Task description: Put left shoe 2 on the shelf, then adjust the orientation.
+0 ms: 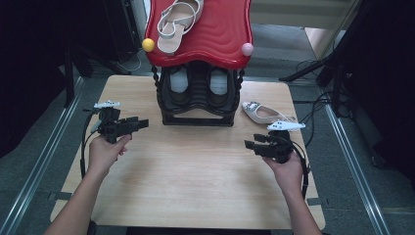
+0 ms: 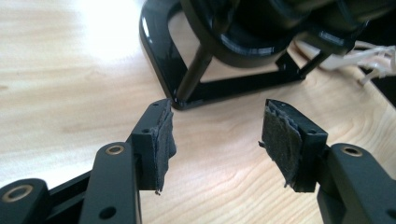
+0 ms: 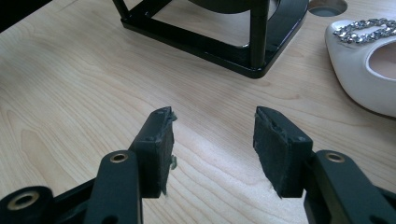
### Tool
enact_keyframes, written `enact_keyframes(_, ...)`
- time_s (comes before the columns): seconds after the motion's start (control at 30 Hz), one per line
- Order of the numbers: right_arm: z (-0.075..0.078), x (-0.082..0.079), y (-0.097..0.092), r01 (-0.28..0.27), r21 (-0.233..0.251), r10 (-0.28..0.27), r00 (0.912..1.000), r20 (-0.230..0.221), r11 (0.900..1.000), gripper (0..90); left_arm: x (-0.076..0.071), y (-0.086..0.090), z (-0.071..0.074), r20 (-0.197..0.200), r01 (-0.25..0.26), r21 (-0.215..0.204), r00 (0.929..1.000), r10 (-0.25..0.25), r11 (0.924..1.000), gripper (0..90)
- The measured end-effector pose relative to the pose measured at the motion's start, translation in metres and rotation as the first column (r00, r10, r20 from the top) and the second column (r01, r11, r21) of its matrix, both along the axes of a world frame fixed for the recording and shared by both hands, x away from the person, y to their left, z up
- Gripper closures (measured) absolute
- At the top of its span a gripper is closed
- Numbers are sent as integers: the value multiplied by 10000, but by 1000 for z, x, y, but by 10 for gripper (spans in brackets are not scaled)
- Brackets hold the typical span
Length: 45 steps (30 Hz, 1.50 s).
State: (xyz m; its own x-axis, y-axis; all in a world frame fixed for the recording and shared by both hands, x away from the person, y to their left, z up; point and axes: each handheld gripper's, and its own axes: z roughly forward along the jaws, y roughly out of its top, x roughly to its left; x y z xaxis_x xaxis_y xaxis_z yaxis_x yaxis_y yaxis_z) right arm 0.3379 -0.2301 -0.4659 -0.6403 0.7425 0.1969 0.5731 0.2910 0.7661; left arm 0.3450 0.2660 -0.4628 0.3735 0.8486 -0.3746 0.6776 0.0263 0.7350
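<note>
At the left of the wooden table (image 1: 195, 166), the left gripper (image 1: 142, 123) is held just above the surface, its jaws pointing toward the black shoe rack (image 1: 195, 105). From that gripper's own view its jaws stand wide apart with nothing between the worn pads (image 2: 163, 135); only bare wood shows in the gap, and the near corner of the rack's base frame lies close ahead.

The rack stands at the middle of the table's far edge. Its lower shelf holds a pair of dark shoes with pale insoles (image 1: 198, 81), side by side, toes toward the person. Its red wavy top shelf (image 1: 220, 34) carries a beige strappy sandal (image 1: 176, 22) (lying slantwise, near the left edge), with a yellow knob (image 1: 148, 44) at one front corner and a pink knob (image 1: 247, 49) at the other.

Just right of the rack, a white flat shoe (image 1: 262, 112) with a jewelled toe trim lies on the table, apart from the rack's base.

Farthest right, the right gripper (image 1: 248, 145) hangs low over the table, pointing inward. Its jaws are likewise spread wide and empty, and the white flat sits ahead and to their right in its own view (image 3: 364, 65), untouched.
</note>
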Motion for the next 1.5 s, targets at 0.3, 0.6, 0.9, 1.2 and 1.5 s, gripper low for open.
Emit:
enact_keyframes(0.3, -1, 4, -4, 117, -16, -117, 9999, 6, 9999, 502, -7, 0, -10, -118, 145, 10, 9998, -145, 9999, 433)
enact_keyframes(0.6, -4, 13, -10, 377, -31, -377, 9993, -52, 9993, 622, -9, 5, -10, 51, -83, -97, 10000, 84, 9999, 431)
enact_keyframes(0.9, -10, 32, -16, 1000, 274, -987, 9941, -459, 9946, 900, -11, 4, -11, -100, 93, -100, 9999, -94, 9999, 425)
enact_keyframes(1.2, -6, 47, -22, 1321, -183, -1325, 9910, -212, 9911, 900, -13, 1, -10, -14, 176, -103, 9998, -176, 9998, 422)
enact_keyframes(1.5, 0, 70, -57, 2076, -511, -2088, 9777, -204, 9769, 900, -13, 2, -9, 80, 89, -107, 9999, -88, 9999, 422)
